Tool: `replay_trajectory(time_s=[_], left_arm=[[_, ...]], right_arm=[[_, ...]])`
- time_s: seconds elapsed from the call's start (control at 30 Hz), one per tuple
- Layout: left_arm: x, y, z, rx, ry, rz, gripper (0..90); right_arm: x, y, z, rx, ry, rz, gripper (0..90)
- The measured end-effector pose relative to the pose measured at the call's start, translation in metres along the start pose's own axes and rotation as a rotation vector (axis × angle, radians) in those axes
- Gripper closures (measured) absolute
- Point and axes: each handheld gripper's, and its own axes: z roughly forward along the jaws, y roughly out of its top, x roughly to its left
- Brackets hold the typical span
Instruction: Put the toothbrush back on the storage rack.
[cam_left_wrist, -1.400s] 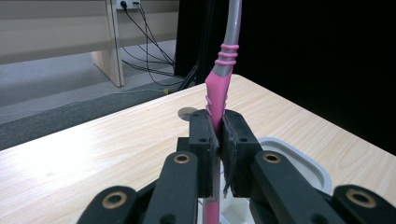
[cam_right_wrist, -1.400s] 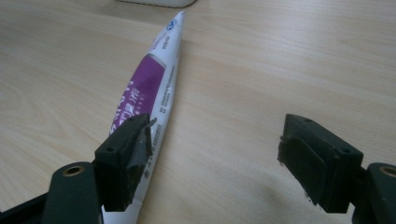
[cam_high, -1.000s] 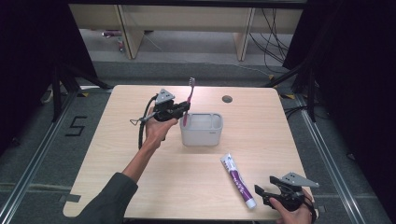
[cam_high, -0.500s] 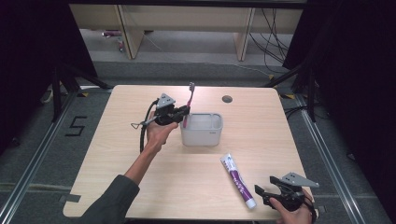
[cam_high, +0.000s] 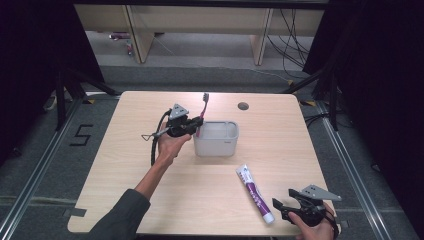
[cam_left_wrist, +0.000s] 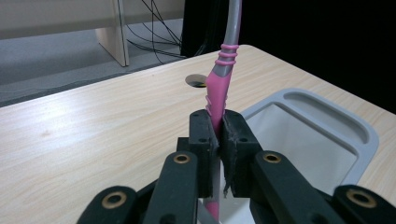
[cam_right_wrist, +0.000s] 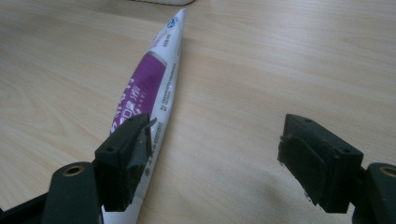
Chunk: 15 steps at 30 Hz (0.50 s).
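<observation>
The tabletop (cam_high: 150, 200) was pale wood with a round hole (cam_high: 243, 106) near its far edge. A grey tub (cam_high: 216, 138) stood close to the middle, and I took my bearings from it.

Just left of the tub, a hand (cam_high: 169, 147) held the left gripper (cam_high: 196, 126) level, its tips over the tub's left rim. Its fingers (cam_left_wrist: 201, 135) were clenched on the pink lower part of a toothbrush (cam_left_wrist: 219, 93), which stood nearly upright in the grip. The grey neck and head rose above the tub's far left corner; the bottom end of the handle hung below the fingers, at the tub's left rim. In the left gripper view the tub's inside showed to the right of the handle.

Nearer the front edge than the tub, and to its right, a purple-and-white tube (cam_high: 255, 192) lay flat on the wood, well apart from the tub.

At the front right corner, well away from the tub, the right gripper (cam_high: 283, 211) sat low, its fingers (cam_right_wrist: 126, 154) released and spread wide. One fingertip was just beside the tube's near end; nothing lay between them.
</observation>
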Motion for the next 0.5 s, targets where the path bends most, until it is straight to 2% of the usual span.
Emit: replay_trajectory(time_s=[0.03, 0.1, 0.13, 0.23, 0.3, 0.33, 0.37, 0.5], left_arm=[[-0.0003, 0.0001, 0.0001, 0.000, -0.001, 0.001, 82.6], [-0.0013, 0.0002, 0.0003, 0.004, -0.001, 0.004, 82.5], [-0.0018, 0.0002, 0.0006, 0.005, 0.001, 0.007, 82.5], [-0.0015, -0.0004, 0.0013, 0.011, 0.001, 0.007, 82.5], [-0.0018, -0.0009, 0.0016, 0.014, 0.007, 0.011, 82.5], [-0.0019, -0.0010, 0.0018, 0.014, 0.008, 0.010, 82.5], [-0.0017, -0.0010, 0.0019, 0.014, 0.008, 0.009, 82.4], [-0.0012, -0.0018, 0.0018, 0.022, 0.009, 0.011, 82.4]], right_arm=[[-0.0003, -0.0006, 0.0024, -0.020, 0.020, 0.006, 25.7], [-0.0008, -0.0002, 0.0004, -0.002, 0.003, -0.003, 25.7], [-0.0005, -0.0007, 0.0025, -0.016, 0.021, 0.007, 25.7], [-0.0003, -0.0005, 0.0011, -0.011, 0.005, 0.001, 25.7], [-0.0005, -0.0008, 0.0025, -0.018, 0.021, 0.007, 25.7], [0.0002, -0.0004, 0.0009, -0.008, 0.006, 0.009, 25.7], [-0.0002, -0.0005, 0.0020, -0.012, 0.025, 0.012, 25.7], [-0.0002, -0.0006, 0.0020, -0.012, 0.025, 0.013, 25.7]])
